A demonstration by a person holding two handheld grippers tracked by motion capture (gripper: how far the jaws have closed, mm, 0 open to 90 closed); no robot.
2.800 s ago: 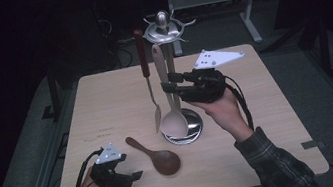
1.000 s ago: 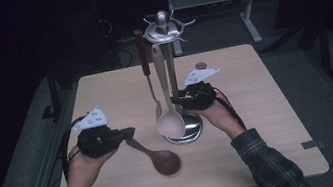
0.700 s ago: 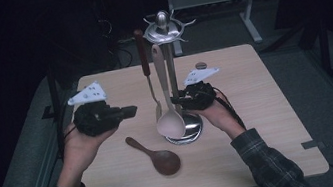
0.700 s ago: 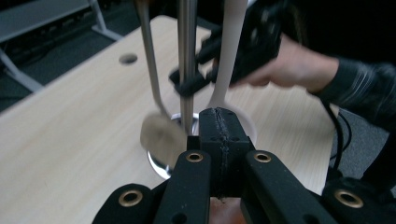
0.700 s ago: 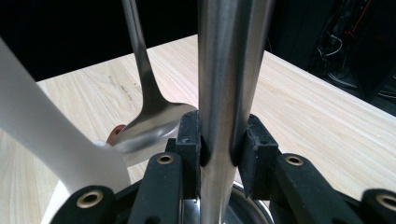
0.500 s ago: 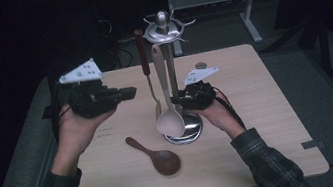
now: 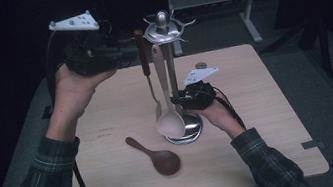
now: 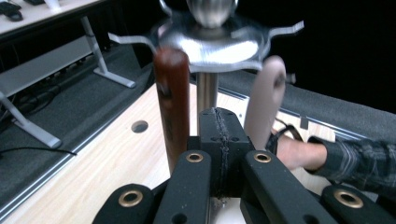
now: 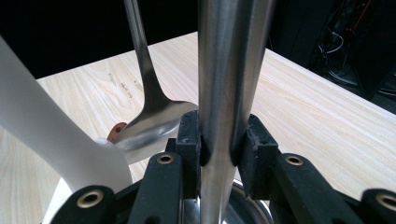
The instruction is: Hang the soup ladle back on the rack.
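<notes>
Steel first: we have the right tool (image 7: 182,102) clamped on the polished steel post of the utensil stand (image 7: 172,80), low down near its round mirror-finish base, at about 4 o'clock from the centre of the pale wood-grain counter (image 7: 270,122). In the right gripper view the black ribbed pads (image 9: 189,135) press the post from both sides. Our left tool (image 7: 134,55) is raised level with the stand's star-shaped hook crown, at 9 o'clock from it, jaws shut flat together with nothing between them, tips just beside the glossy red-brown wooden handle of the hanging spatula (image 7: 141,47).

From the crown also hang a matte cream plastic ladle (image 7: 171,123) and the spatula's slim steel blade. A dark brown wooden spoon (image 7: 157,157) lies on the counter at 7 o'clock from the base.

Risks, as we judge them: shut jaws can only nudge the smooth handle, setting it swinging or slipping it off its hook; a sideways push could tip the stand if the right grip slides on polished steel.
</notes>
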